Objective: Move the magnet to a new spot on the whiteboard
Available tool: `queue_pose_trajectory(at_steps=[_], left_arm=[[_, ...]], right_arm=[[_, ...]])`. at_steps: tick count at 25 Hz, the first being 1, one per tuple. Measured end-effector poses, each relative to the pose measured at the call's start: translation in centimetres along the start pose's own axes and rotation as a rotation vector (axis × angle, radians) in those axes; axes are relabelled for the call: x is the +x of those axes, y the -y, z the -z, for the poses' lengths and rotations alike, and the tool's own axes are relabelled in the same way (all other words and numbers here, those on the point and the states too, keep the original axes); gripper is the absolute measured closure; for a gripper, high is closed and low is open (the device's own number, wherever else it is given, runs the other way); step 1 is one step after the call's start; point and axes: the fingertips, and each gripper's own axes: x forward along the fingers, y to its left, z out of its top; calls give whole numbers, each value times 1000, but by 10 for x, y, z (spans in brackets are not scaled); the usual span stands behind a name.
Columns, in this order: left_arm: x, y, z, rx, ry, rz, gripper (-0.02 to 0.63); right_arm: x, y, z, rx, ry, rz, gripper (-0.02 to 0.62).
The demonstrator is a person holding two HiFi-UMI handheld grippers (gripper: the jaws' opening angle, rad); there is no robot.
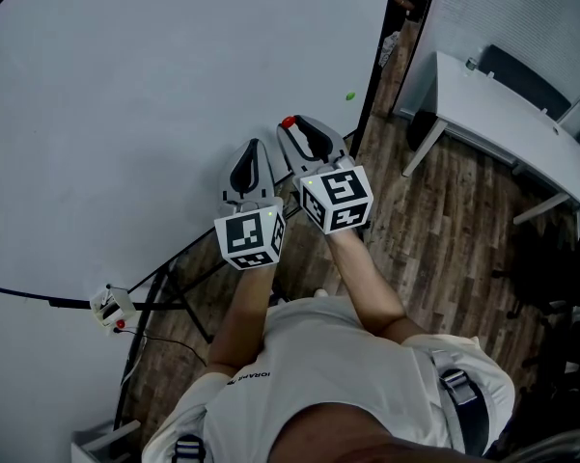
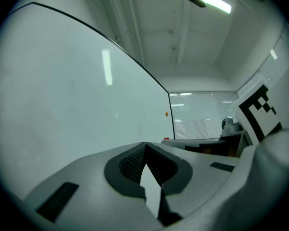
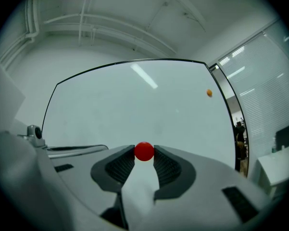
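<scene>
The right tool (image 3: pixel 144 158) is clamping the red magnet (image 3: pixel 144 151) between its jaw tips, in front of the whiteboard (image 3: pixel 110 114); whether the magnet is touching the board, I cannot tell. The left tool (image 2: pixel 144 145) is idling, jaws together and empty. The pick-up is looking done. Setting the magnet elsewhere, perhaps toward the orange magnet (image 3: pixel 209 93) at two o'clock, is remaining.

Glossy red magnet (image 3: pixel 144 151), smooth whiteboard (image 3: pixel 134 109), wood-plank floor (image 1: pixel 444 220).
</scene>
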Motion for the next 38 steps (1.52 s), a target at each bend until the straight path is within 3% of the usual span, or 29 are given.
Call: queue_pose_trajectory(at_steps=[38], left_arm=[[7, -10, 2, -6, -3, -14, 603]], right_arm=[[40, 19, 2, -19, -8, -8, 465]])
